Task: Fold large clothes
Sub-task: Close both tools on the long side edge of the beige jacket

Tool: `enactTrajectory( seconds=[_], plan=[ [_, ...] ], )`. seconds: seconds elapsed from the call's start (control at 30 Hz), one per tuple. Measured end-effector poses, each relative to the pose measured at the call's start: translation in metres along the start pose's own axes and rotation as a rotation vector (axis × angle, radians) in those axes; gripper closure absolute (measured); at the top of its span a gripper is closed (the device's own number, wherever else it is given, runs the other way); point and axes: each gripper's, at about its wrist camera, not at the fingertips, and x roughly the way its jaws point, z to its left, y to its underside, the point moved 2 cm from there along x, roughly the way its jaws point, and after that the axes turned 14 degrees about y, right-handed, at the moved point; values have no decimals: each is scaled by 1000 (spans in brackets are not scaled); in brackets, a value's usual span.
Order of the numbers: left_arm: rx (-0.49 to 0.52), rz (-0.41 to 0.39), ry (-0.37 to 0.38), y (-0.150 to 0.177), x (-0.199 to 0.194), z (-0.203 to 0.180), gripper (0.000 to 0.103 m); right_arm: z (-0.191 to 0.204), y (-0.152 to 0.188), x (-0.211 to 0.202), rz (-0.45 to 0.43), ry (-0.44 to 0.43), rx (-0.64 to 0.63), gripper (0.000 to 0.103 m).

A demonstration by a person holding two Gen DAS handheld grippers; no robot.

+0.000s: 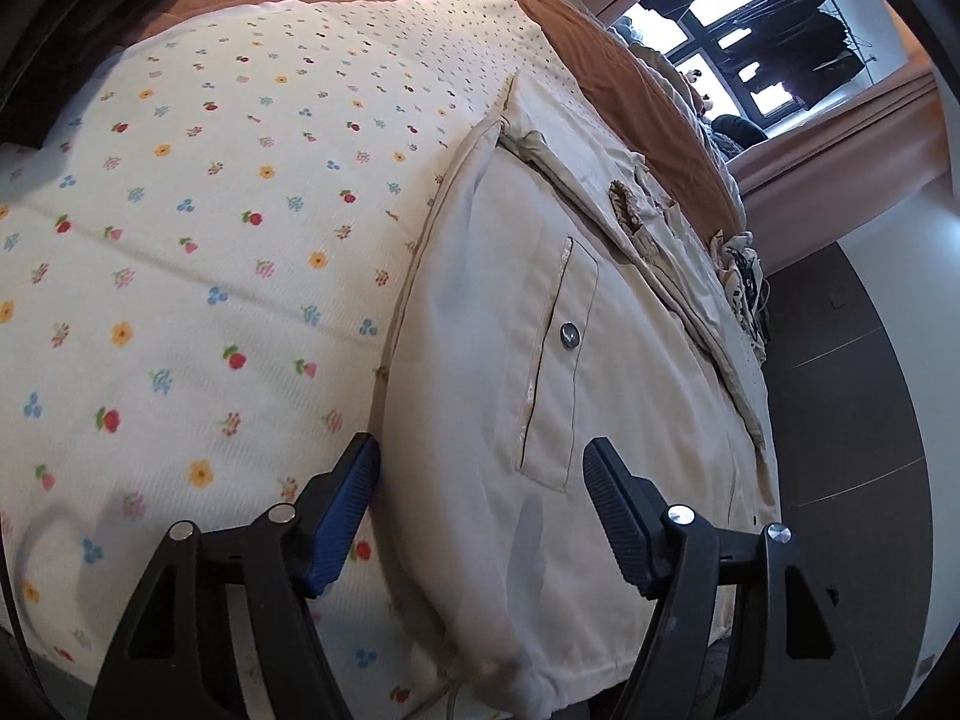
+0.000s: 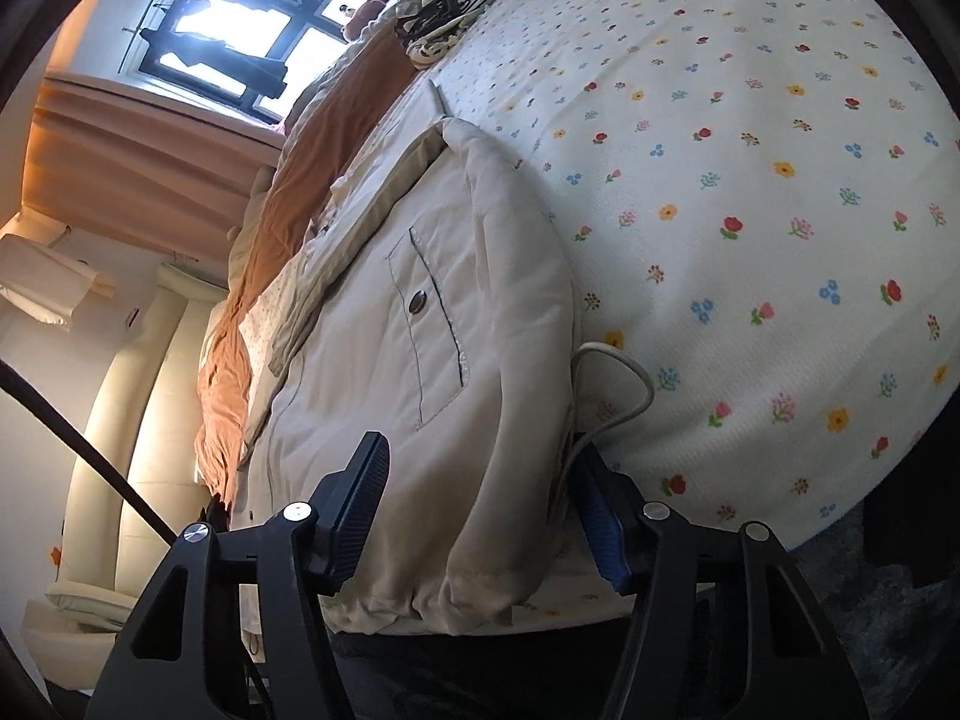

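Cream jacket (image 1: 540, 360) on floral sheet (image 1: 180, 240), no readable writing; both grippers' fingers straddle hem, grasp unclear.

Each claw (image 1: 482, 516) (image 2: 480, 516): black angular arms, silver round screws, ribbed blue pads (image 1: 618, 525)

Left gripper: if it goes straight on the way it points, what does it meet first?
Most likely the cream jacket: its hem already lies between the left gripper's fingers, though depth is hard to judge.
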Motion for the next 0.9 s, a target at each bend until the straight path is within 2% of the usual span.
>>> enactTrajectory(
  seconds=[0.17,0.23,0.3,0.43,0.47,0.5,0.53,0.57,0.6,0.7,0.9],
  plan=[
    [-7,16,18,-5,9,-1,38,7,-9,16,-1,-12,19,44],
    [-43,21,58,-2,8,1,44,11,-7,19,-2,-9,18,44],
    [-50,38,66,6,9,2,54,13,-3,20,-4,-3,4,45],
    [-26,59,78,25,5,-2,62,18,7,23,12,-15,-9,49],
    [-33,57,64,27,4,0,71,18,7,24,8,-5,-15,54],
    [-39,52,46,27,4,2,82,17,6,24,7,9,-15,64],
    [-48,48,32,28,3,4,86,14,4,25,10,22,-8,72],
    [-59,44,39,27,3,6,89,11,3,26,20,37,4,87],
    [-59,43,39,27,3,6,91,9,1,26,26,44,12,95],
    [-25,21,7,26,-3,-7,93,11,-2,12,-4,44,-1,98],
    [-29,-52,64,19,-34,-28,95,28,-8,-26,-65,-30,-18,99]
  ],
)
